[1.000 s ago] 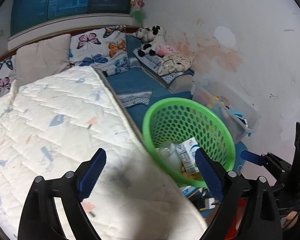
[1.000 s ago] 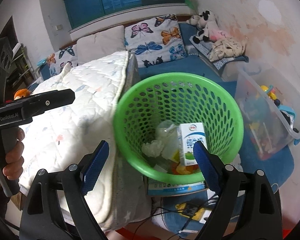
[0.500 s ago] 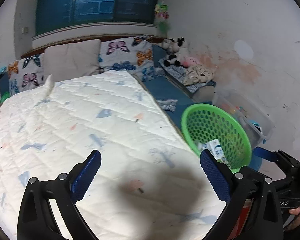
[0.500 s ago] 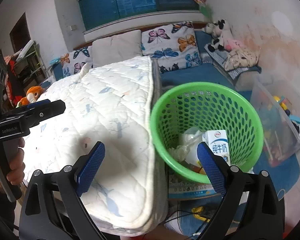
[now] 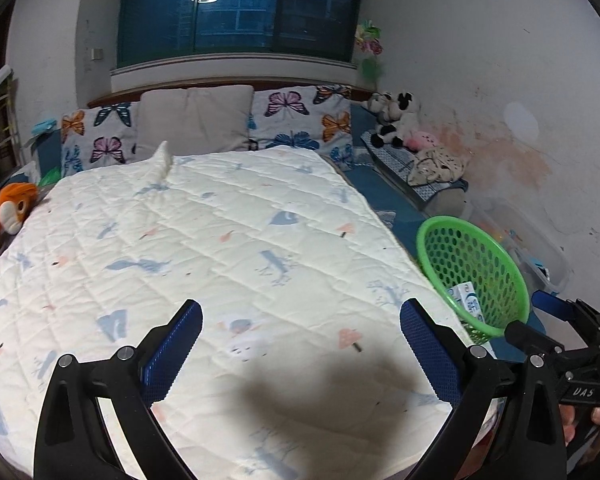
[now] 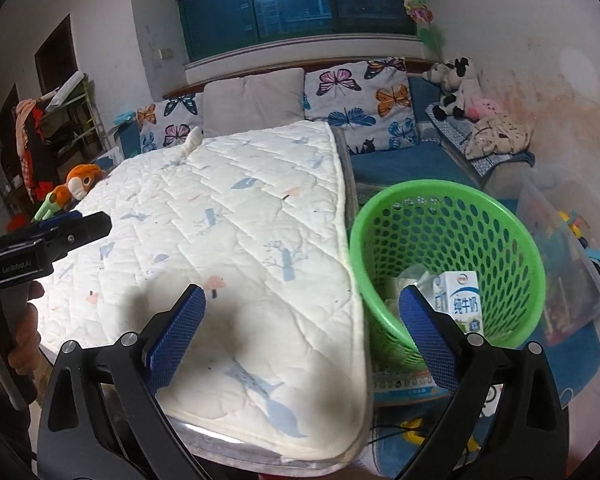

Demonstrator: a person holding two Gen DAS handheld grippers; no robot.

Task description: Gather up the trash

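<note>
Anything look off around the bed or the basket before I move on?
Nothing spilled: the milk carton and crumpled wrappers sit inside the green basket. Oddities: the quilt has a corner flipped up near the pillows, and the wall by the plush toys is stained. Both grippers, left and right, are open, empty.

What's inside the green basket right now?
The green basket holds a milk carton standing upright and crumpled pale wrappers. The right gripper's finger and the basket wall hide whatever lies underneath.

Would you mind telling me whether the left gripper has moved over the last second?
Yes. The left gripper has swung left and back, away from the green basket, which has slid from between its fingers to the right edge; more of the white quilt shows.
</note>
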